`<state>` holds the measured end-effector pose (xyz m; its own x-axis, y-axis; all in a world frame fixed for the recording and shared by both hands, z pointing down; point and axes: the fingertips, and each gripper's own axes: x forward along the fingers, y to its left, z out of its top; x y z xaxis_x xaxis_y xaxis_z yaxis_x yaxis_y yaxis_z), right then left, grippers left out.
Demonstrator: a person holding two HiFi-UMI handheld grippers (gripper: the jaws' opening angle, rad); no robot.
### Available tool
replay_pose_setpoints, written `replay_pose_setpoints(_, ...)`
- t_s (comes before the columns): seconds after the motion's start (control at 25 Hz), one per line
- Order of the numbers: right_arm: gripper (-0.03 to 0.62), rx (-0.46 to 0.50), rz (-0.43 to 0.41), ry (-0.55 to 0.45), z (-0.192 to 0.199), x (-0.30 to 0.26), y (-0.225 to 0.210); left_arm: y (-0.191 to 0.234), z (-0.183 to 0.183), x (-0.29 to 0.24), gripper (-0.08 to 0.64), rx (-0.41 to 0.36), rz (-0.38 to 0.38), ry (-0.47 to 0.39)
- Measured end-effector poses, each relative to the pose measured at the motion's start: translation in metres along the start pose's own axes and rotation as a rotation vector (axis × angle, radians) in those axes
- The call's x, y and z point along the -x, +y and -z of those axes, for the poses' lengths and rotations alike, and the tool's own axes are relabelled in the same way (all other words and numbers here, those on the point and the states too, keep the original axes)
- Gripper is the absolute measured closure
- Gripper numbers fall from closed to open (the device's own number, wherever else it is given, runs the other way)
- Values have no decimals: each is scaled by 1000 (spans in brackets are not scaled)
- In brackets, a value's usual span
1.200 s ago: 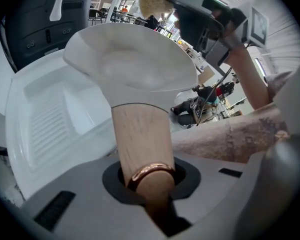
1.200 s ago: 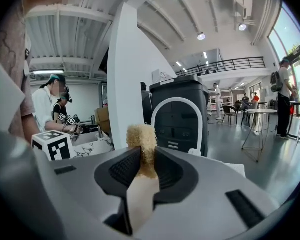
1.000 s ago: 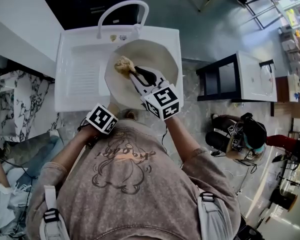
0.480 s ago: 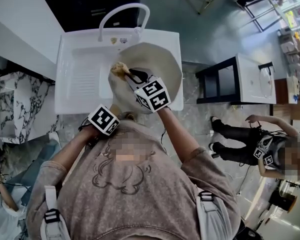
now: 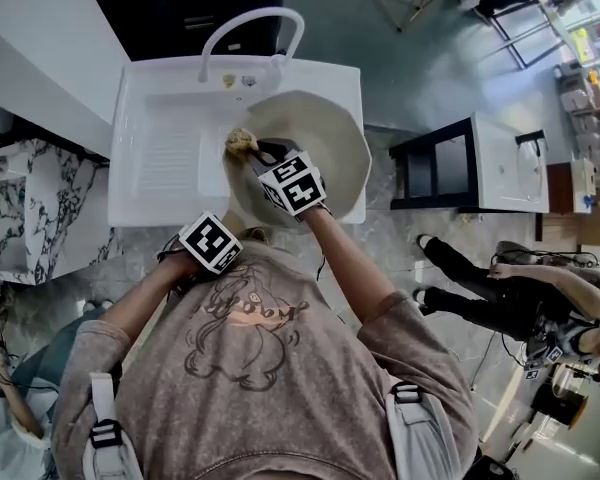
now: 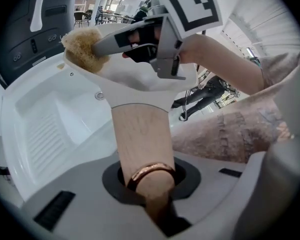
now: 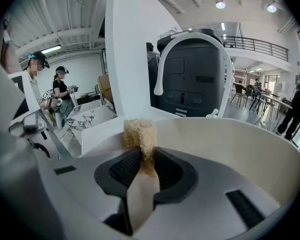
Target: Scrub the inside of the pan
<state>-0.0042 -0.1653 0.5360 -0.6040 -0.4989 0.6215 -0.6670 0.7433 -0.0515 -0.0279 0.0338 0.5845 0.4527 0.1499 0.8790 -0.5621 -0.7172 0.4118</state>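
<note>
One cream pan (image 5: 325, 133) shows in the head view, tilted over the right half of a white sink (image 5: 150, 168). Its bowl is wide, smooth and matte, and it lies below an arched white faucet (image 5: 250, 12). The right gripper (image 5: 253, 150) points into the bowl with a tan, fibrous scrubber (image 5: 240, 140) at its tip, near the pan's left inner wall. The sink's left half is a ribbed drainboard.

In the left gripper view, the left gripper (image 6: 151, 199) has its jaws clamped around the pan's round wooden handle (image 6: 140, 134), at a copper-coloured ring (image 6: 150, 170) near the handle's end. The wood is pale and smooth, and it meets the pan at a white riveted bracket. The scrubber looks shaggy and straw-like up by the far rim.

In the right gripper view, the jaws are pressed together on the scrubber. Its flattened tail is pinched between dark ribbed pads (image 7: 124, 169), and its coarse tuft pokes past the tips against the pan's pale curved inside
</note>
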Motion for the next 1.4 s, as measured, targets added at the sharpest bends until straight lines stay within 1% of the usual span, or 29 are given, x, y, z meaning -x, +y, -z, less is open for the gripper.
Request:
replay_pose_setpoints(0.24,492,40,21,25,6,-8,-3,2,1,-3,500,-4,9,15)
replay_pose_setpoints(0.6,492,54,54,14,-6,-13,-15,6,-2,-1,500,-8,-1,13)
replay_pose_setpoints(0.88,491,9,133,6,-12,-15,-50,5,-2,0,500,-19,9,27)
replay_pose_setpoints(1.16,491,28,201,24,-7,-9,-76,3,-1,-3,500,-30,23,35)
replay_pose_setpoints(1.4,492,12,268,41,-3,1,-98,2,-2,-2,499,-32,33,36)
